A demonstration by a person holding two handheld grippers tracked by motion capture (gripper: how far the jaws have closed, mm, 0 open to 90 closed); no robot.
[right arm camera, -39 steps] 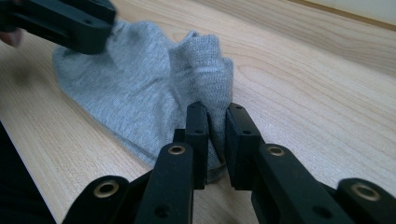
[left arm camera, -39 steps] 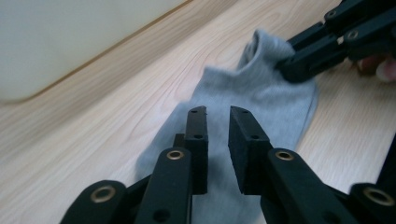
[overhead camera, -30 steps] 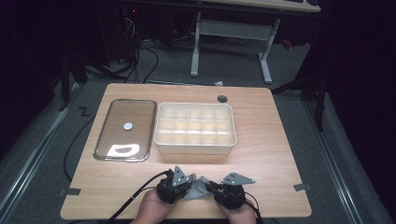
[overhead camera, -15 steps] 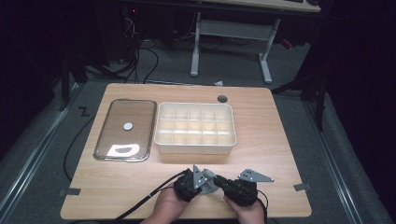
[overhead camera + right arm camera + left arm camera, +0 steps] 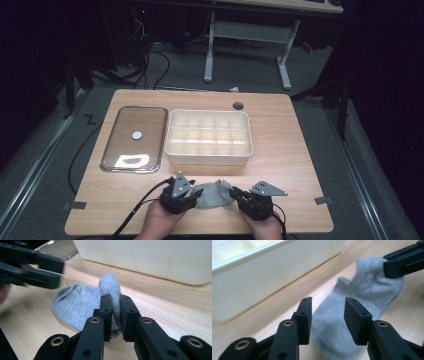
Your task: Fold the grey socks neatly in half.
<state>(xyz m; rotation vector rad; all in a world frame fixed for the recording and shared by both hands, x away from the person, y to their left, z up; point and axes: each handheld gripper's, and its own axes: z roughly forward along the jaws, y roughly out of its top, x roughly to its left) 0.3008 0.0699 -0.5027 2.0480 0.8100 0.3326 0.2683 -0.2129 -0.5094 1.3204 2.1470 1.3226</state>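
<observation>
A grey sock (image 5: pixel 214 194) lies on the wooden table near its front edge, between my two grippers. My left gripper (image 5: pixel 194 196) points at the sock's left end. Its jaws have just been opening, and in the left gripper view the left gripper (image 5: pixel 327 307) stands open above the sock (image 5: pixel 372 287), pads apart from the cloth. My right gripper (image 5: pixel 115 303) is shut on a pinched fold of the sock (image 5: pixel 75 302) at its right end. In the high view the right gripper (image 5: pixel 236 196) sits just right of the sock.
A cream compartment box (image 5: pixel 209 150) stands just behind the sock. To its left lies a clear lid (image 5: pixel 135 137) with a white dot. A round hole (image 5: pixel 238 106) is in the table's far side. Bare wood stretches to either side of my hands.
The left gripper has let go of the sock, opened its jaws and drawn back to the left. The sock now lies spread between the grippers. The right gripper has barely moved.
</observation>
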